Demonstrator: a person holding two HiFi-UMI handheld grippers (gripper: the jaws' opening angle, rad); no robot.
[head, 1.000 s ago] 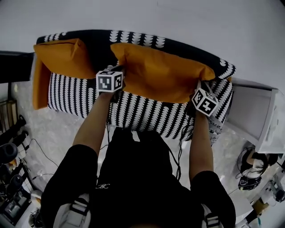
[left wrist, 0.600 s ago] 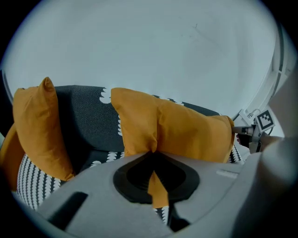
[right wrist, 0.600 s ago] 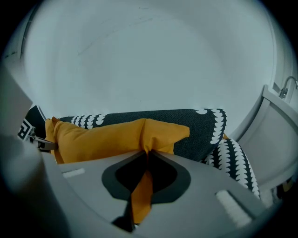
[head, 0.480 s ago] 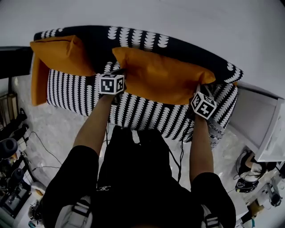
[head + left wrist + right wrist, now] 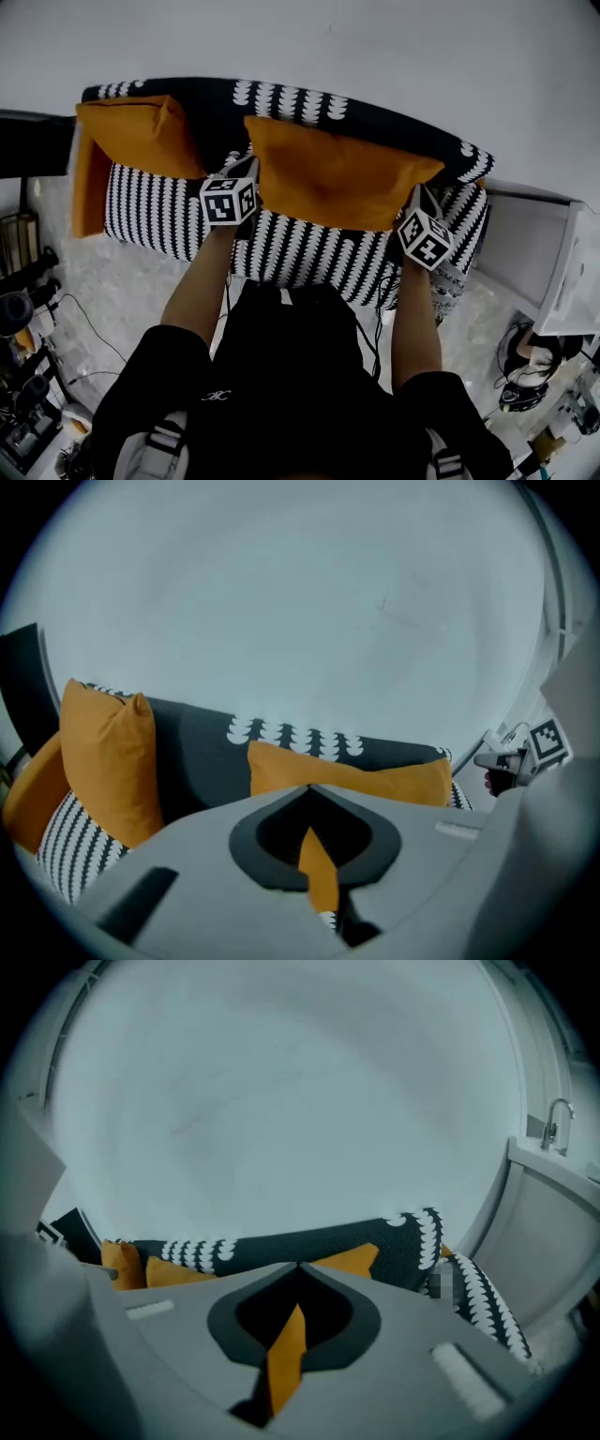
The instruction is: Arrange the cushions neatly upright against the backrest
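Left tool [image 5: 248, 167], right tool [image 5: 413, 194]: both clamped.

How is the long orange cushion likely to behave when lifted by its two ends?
Probably soft and floppy: the left gripper and right gripper each pinch only a thin fold of the long orange cushion. Likely light for its size, as two end pinches apparently hold it. It may slump unless leaned on the backrest.

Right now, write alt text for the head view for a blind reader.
Seen from above, the left gripper and right gripper each pinch one end of a long orange cushion at the backrest of a black-and-white sofa. A second orange cushion stands at the sofa's left end.
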